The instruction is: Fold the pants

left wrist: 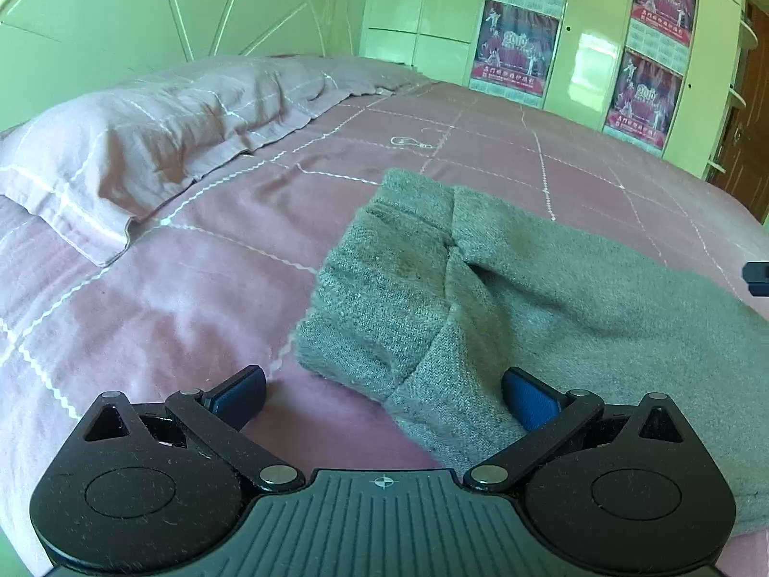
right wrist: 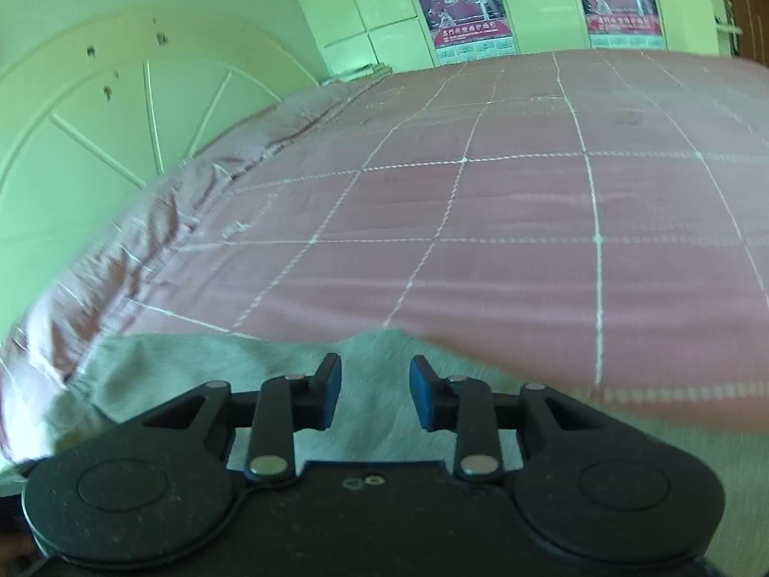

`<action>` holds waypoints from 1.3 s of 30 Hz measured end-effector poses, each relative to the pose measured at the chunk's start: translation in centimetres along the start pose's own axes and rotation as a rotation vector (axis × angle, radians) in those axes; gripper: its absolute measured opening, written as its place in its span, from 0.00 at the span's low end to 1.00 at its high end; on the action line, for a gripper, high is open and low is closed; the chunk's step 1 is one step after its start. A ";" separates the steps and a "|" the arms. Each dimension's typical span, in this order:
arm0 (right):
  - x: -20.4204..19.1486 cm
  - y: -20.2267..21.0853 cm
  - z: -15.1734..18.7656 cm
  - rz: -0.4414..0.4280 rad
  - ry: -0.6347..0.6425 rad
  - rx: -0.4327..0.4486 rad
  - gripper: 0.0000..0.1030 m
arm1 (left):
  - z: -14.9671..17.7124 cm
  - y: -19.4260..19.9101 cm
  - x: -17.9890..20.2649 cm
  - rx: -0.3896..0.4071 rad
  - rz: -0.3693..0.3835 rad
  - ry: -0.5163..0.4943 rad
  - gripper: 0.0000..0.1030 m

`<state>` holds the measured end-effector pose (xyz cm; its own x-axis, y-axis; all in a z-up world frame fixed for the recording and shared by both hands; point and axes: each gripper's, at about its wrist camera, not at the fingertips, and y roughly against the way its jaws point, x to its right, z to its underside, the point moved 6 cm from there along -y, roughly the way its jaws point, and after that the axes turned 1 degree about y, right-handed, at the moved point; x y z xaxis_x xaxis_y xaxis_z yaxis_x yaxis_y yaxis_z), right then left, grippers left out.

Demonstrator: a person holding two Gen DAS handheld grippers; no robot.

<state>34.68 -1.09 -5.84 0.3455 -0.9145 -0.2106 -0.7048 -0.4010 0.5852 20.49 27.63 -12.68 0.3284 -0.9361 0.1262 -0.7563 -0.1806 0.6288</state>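
Grey fleece pants lie on the pink bed, with a folded-over end at the left and the rest running off to the right. My left gripper is wide open just above the near edge of the folded end; its right pad lies over the cloth. In the right wrist view the grey pants lie under and in front of my right gripper, which is open with the cloth's edge between its pads. The image is motion-blurred. A dark bit of the right gripper shows at the left view's right edge.
A pink checked bedspread covers the bed. A pink pillow lies at the left by the pale headboard. Wardrobe doors with red posters stand beyond the bed.
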 end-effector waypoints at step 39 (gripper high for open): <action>-2.3 -1.9 5.2 0.056 0.202 -0.127 0.08 | 0.2 -0.5 -1.0 0.015 -0.022 0.058 1.00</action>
<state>31.96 1.46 -10.54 0.4343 -0.9005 -0.0217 -0.6472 -0.3286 0.6879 20.44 28.64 -13.28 0.3770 -0.9127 0.1574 -0.7568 -0.2056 0.6205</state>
